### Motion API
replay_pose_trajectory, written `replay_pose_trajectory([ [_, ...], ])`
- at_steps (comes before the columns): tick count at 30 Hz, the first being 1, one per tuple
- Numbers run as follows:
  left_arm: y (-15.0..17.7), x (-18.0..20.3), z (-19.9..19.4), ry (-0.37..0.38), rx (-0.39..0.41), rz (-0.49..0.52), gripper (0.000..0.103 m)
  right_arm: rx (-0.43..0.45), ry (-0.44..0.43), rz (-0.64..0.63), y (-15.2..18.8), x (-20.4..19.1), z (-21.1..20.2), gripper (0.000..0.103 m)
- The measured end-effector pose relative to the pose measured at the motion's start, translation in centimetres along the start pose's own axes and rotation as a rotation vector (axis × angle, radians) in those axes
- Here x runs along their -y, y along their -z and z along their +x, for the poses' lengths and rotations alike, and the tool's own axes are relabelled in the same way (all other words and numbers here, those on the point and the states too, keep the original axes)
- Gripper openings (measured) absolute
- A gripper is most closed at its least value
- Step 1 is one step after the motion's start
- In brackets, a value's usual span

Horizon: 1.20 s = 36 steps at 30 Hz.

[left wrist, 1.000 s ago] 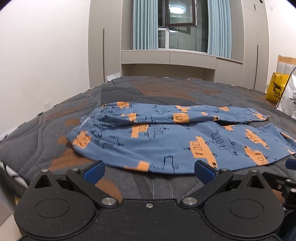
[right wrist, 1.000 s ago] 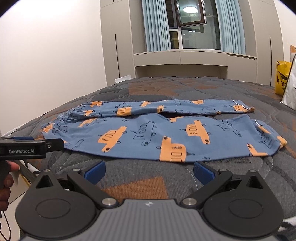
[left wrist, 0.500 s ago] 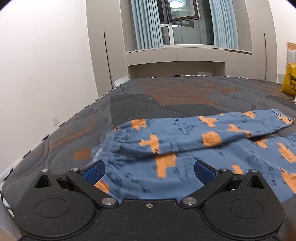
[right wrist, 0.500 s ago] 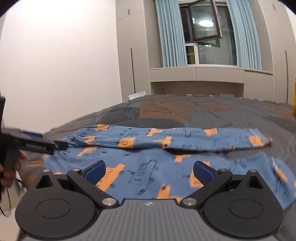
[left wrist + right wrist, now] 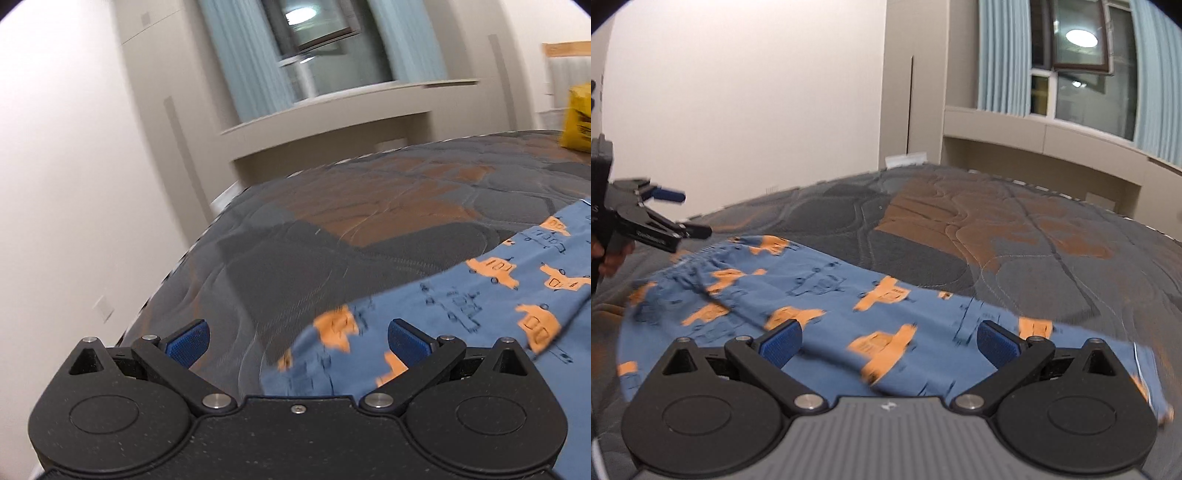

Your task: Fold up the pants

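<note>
Blue pants with orange car prints (image 5: 827,306) lie spread flat on the bed, waistband to the left, legs running right. In the left wrist view the waistband end of the pants (image 5: 461,302) fills the lower right. My left gripper (image 5: 297,341) is open and empty, low over the far waistband corner; it also shows in the right wrist view (image 5: 665,214) at the left edge. My right gripper (image 5: 888,341) is open and empty, just above the far leg near its cuff.
The bed has a dark grey and brown quilted cover (image 5: 997,236). A white wall (image 5: 74,184) runs along its left side. A window ledge with blue curtains (image 5: 1052,133) stands behind the bed. A yellow bag (image 5: 576,114) sits at the far right.
Both grippers have moved forward over the pants and down, the left one swinging left to the waistband, the right one over the far leg. Both stay open.
</note>
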State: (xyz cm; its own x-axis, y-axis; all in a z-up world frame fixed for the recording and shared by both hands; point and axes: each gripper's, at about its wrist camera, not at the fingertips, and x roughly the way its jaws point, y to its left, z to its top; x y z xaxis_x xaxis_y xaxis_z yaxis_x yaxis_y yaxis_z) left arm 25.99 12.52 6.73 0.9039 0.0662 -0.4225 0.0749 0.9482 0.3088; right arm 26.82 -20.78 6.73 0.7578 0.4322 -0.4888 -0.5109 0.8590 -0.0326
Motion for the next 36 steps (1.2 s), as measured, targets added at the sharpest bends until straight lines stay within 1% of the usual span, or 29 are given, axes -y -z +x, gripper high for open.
replay_pose_trajectory([
  [2, -0.6, -0.7, 1.8, 0.046, 0.003, 0.024, 0.103, -0.017, -0.009, -0.051, -1.0, 1.0, 1.9, 0.103],
  [4, -1.0, -1.2, 3.5, 0.077, -0.003, 0.033, 0.103, -0.016, -0.006, -0.130, -1.7, 1.5, 3.7, 0.103],
  [6, -1.5, -1.8, 5.6, 0.103, -0.017, 0.050, 0.103, -0.034, 0.009, -0.225, -2.2, 1.6, 5.9, 0.103],
  [8, -1.8, -2.1, 7.5, 0.112, -0.029, 0.068, 0.103, -0.069, 0.003, -0.290, -2.8, 1.5, 8.4, 0.103],
  [10, -1.9, -2.5, 9.0, 0.137, -0.035, 0.078, 0.103, -0.116, -0.037, -0.313, -3.3, 1.6, 10.8, 0.103],
  [12, -1.8, -2.9, 10.5, 0.185, -0.046, 0.077, 0.103, -0.148, -0.093, -0.294, -3.9, 2.1, 12.8, 0.103],
  [14, -1.5, -3.2, 11.6, 0.234, -0.063, 0.081, 0.103, -0.167, -0.161, -0.241, -4.4, 2.9, 14.7, 0.103],
  [17, -0.8, -3.4, 13.1, 0.299, -0.114, 0.083, 0.103, -0.181, -0.257, -0.171, -4.9, 4.4, 16.7, 0.102],
  [19, -0.5, -3.6, 13.9, 0.338, -0.139, 0.072, 0.103, -0.198, -0.294, -0.141, -5.1, 5.3, 17.9, 0.093],
  [23, -0.5, -4.3, 15.2, 0.372, -0.177, 0.028, 0.101, -0.229, -0.314, -0.106, -5.1, 6.9, 19.2, 0.086],
  [25, -0.6, -4.8, 15.6, 0.400, -0.199, -0.009, 0.093, -0.239, -0.321, -0.097, -5.0, 7.3, 19.6, 0.082],
  [26, -0.7, -5.1, 15.8, 0.424, -0.211, -0.029, 0.091, -0.247, -0.319, -0.097, -5.0, 7.4, 19.6, 0.081],
  [28, -0.7, -5.4, 15.9, 0.450, -0.221, -0.048, 0.085, -0.263, -0.332, -0.103, -4.8, 7.4, 19.8, 0.071],
  [29, -0.7, -5.5, 15.9, 0.461, -0.229, -0.050, 0.083, -0.273, -0.341, -0.105, -4.7, 7.3, 19.9, 0.069],
  [30, -0.8, -5.5, 15.9, 0.468, -0.240, -0.048, 0.077, -0.277, -0.349, -0.107, -4.6, 7.2, 20.0, 0.065],
  [31, -0.8, -5.5, 15.9, 0.472, -0.252, -0.048, 0.073, -0.274, -0.353, -0.110, -4.6, 7.2, 19.9, 0.065],
  [32, -0.8, -5.4, 15.9, 0.476, -0.260, -0.048, 0.071, -0.272, -0.353, -0.112, -4.6, 7.1, 20.0, 0.064],
  [34, -0.8, -5.4, 15.9, 0.483, -0.286, -0.044, 0.064, -0.274, -0.354, -0.115, -4.7, 7.0, 20.1, 0.062],
  [36, -0.8, -5.4, 16.1, 0.490, -0.320, -0.044, 0.062, -0.280, -0.354, -0.117, -4.9, 7.0, 20.2, 0.059],
])
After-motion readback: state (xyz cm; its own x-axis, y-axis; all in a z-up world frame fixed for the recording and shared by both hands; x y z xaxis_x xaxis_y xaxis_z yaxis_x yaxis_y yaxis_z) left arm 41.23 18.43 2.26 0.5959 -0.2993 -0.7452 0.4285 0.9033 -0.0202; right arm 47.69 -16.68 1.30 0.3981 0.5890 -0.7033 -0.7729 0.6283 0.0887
